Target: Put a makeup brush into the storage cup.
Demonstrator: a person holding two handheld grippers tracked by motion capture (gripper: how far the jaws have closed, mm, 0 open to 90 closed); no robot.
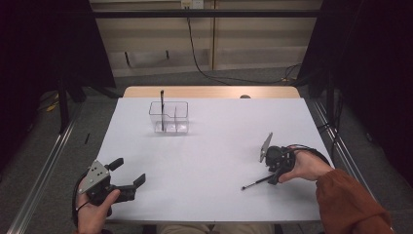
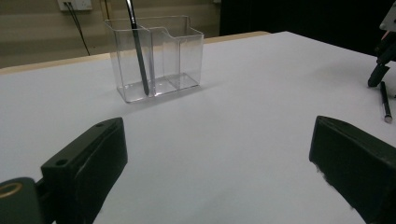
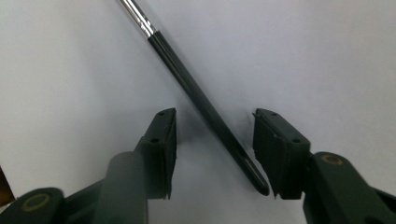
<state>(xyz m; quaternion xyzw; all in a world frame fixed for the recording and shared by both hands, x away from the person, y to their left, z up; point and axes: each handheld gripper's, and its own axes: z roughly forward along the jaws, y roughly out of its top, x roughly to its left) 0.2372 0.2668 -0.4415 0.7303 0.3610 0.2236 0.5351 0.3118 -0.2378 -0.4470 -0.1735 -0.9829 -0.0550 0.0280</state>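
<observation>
A black pen with a silver tip lies flat on the white table at the front right. My right gripper points down over its rear end. In the right gripper view the pen runs diagonally between the jaws of that gripper, close to the right pad, with a clear gap to the left pad. My left gripper rests at the front left, jaws wide apart and nothing between them. The left gripper view also shows the pen and the right gripper at its far right.
A clear two-compartment holder stands at the back left of the table, with another dark pen upright in its left compartment. A wooden strip borders the table's far edge.
</observation>
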